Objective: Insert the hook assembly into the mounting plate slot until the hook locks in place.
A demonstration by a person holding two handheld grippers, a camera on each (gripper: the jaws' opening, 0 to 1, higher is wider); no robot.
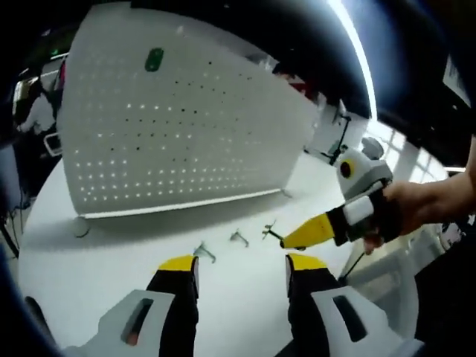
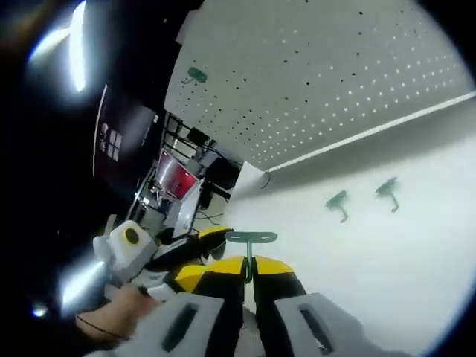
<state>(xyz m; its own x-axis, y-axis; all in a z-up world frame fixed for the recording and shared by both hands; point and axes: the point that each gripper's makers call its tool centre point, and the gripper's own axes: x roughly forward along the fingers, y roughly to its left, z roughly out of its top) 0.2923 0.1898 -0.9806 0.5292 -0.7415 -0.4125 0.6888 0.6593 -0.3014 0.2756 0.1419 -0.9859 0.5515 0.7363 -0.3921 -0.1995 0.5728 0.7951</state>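
In the left gripper view my left gripper [image 1: 242, 271] rides with fingers spread, empty. Right of it, my right gripper [image 2: 247, 269] pinches a hook [image 2: 251, 239] by the stem. I'd keep it square toward the pegboard [image 1: 178, 134] holes, upper frame.

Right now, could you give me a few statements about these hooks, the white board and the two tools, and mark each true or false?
1. The right gripper is shut on a hook. True.
2. The left gripper is holding a hook. False: its jaws are open, with nothing between them.
3. Two more hooks lie on the white table in front of the pegboard. True.
4. The pegboard lies flat on the table. False: it stands up on the table.
5. Something green is already mounted high on the pegboard. True.
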